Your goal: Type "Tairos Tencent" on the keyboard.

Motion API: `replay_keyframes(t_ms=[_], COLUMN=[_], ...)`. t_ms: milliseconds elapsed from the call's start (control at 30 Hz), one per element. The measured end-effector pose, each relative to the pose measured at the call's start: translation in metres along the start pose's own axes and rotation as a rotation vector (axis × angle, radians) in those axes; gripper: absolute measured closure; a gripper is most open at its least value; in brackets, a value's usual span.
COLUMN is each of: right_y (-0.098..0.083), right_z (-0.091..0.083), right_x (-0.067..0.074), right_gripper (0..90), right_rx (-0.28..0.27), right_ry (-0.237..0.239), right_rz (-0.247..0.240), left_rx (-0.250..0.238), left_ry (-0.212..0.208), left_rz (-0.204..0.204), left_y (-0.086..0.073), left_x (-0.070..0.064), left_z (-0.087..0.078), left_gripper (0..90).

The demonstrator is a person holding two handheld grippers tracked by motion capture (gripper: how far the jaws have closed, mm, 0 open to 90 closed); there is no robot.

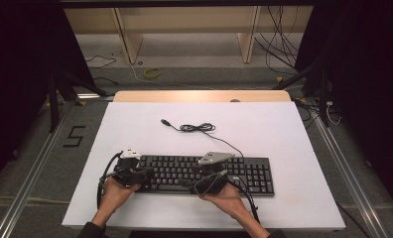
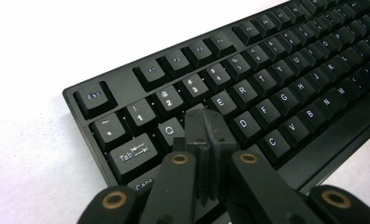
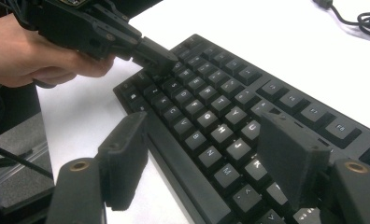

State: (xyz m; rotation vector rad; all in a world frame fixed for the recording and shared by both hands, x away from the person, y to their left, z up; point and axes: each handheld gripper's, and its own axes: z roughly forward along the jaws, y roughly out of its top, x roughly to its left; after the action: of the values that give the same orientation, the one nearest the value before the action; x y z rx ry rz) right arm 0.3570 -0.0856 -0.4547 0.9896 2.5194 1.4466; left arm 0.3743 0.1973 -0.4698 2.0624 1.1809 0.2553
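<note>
A black keyboard (image 1: 254,173) lies along the near part of the white table. Its cable (image 1: 199,128) runs back in a small coil to a loose USB plug (image 1: 164,121). My left gripper (image 1: 147,174) is over the keyboard's left end. In the left gripper view the keyboard (image 2: 267,84) stretches away, and the left gripper (image 2: 205,122) is shut with nothing between its jaws, tips down at the keys beside Q. My right gripper (image 1: 190,183) stands open above the keyboard's front edge. In the right gripper view the right gripper (image 3: 206,130) straddles the letter keys of the keyboard (image 3: 211,93), with the left gripper (image 3: 162,58) beyond.
The white table top (image 1: 284,129) has bare room behind and to both sides of the keyboard. The coiled cable (image 3: 360,18) lies toward the back. A wooden strip (image 1: 199,95) edges the far side. Metal rails and a floor mark "5" (image 1: 74,136) flank the table.
</note>
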Motion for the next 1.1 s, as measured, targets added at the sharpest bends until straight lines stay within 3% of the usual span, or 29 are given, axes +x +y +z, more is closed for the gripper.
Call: replay_keyframes(t_ms=[367,767,1100], right_y=[0.003,0.006,0.008], right_z=[-0.005,-0.006,-0.006], right_x=[-0.007,-0.017,-0.023], right_gripper=[34.5,36.8,38.3], right_rx=[-0.020,-0.017,-0.017], right_ry=[-0.023,-0.076,-0.082], right_rz=[0.013,0.028,0.032], left_rx=[0.026,0.008,-0.079], left_ry=[-0.002,0.001,-0.040], left_rz=[0.003,-0.002,-0.025], left_y=[-0.003,-0.003,-0.005], left_x=[0.002,0.000,-0.002], left_z=[0.003,0.003,-0.011], left_gripper=[89.0,88.9,71.0])
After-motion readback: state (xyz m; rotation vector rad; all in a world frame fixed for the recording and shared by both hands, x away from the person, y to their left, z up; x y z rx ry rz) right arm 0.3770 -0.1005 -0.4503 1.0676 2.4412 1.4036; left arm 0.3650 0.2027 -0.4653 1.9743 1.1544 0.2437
